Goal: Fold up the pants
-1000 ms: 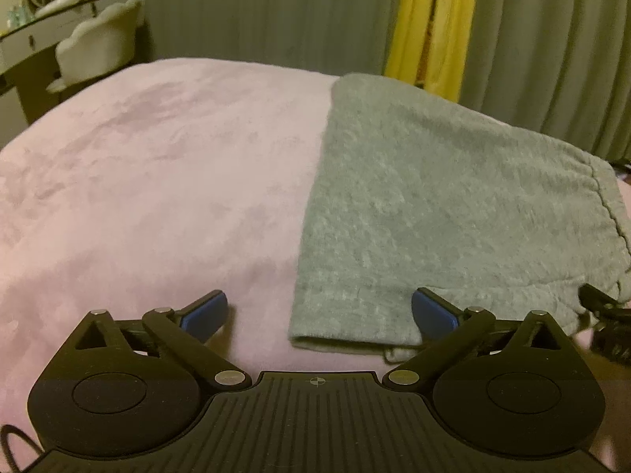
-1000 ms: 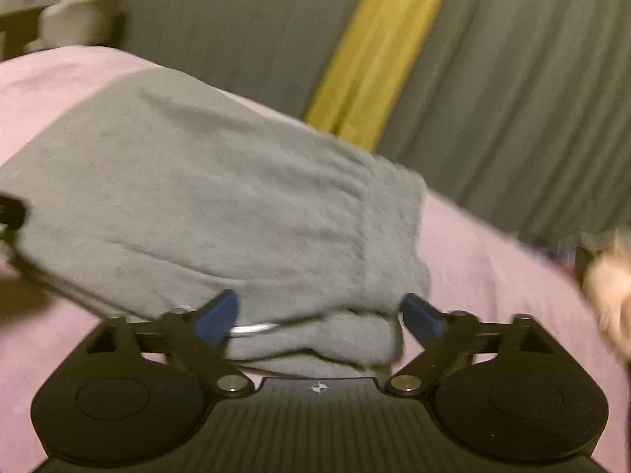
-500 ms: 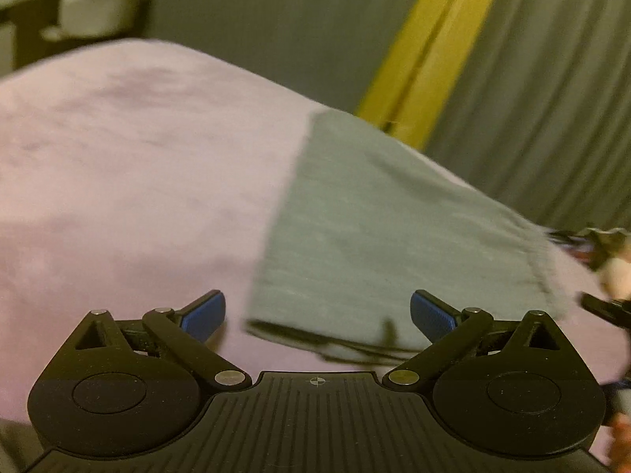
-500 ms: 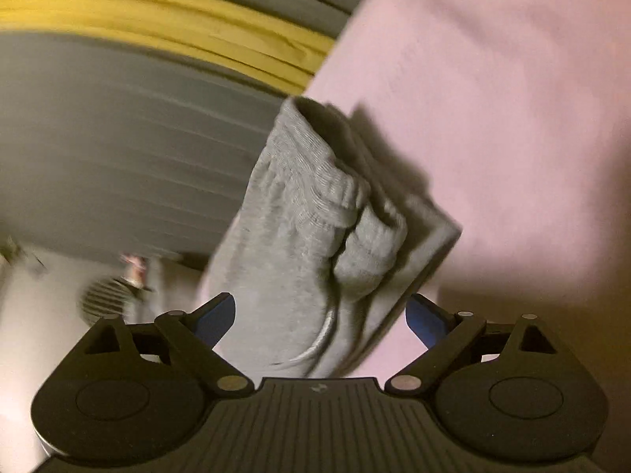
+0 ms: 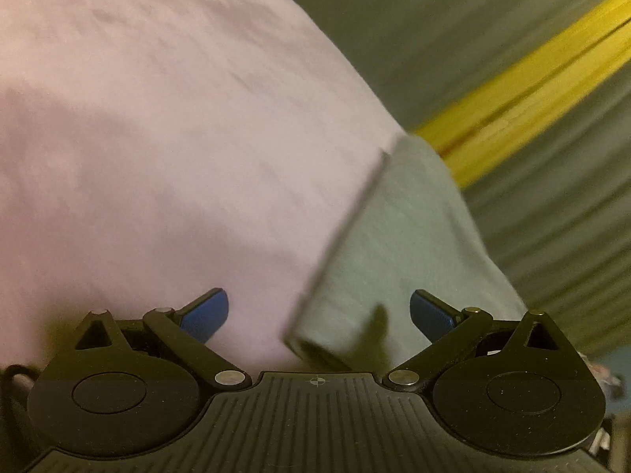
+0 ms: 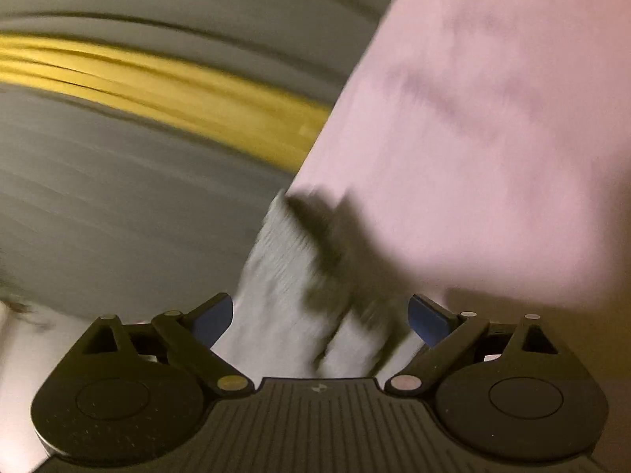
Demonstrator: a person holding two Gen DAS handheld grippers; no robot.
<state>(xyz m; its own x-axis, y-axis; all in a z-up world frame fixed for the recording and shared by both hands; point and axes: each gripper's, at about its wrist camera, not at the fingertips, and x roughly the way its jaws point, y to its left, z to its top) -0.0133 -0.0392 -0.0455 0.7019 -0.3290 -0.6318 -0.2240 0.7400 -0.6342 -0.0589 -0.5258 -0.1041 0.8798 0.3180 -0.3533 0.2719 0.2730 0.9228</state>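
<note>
**Both views rolled; pants folded on bed, neither tool gripping**

We note both views have tilted sharply since a second ago. The left hand-held gripper (image 5: 318, 311) stands released, the grey pants (image 5: 398, 252) on the pink bed (image 5: 157, 138) at lower right, a corner between its fingers. The right hand-held gripper (image 6: 320, 317) is opening; the bunched waistband (image 6: 292, 276) lies between, ungripped. We judge a regrasp is being set up.
</note>
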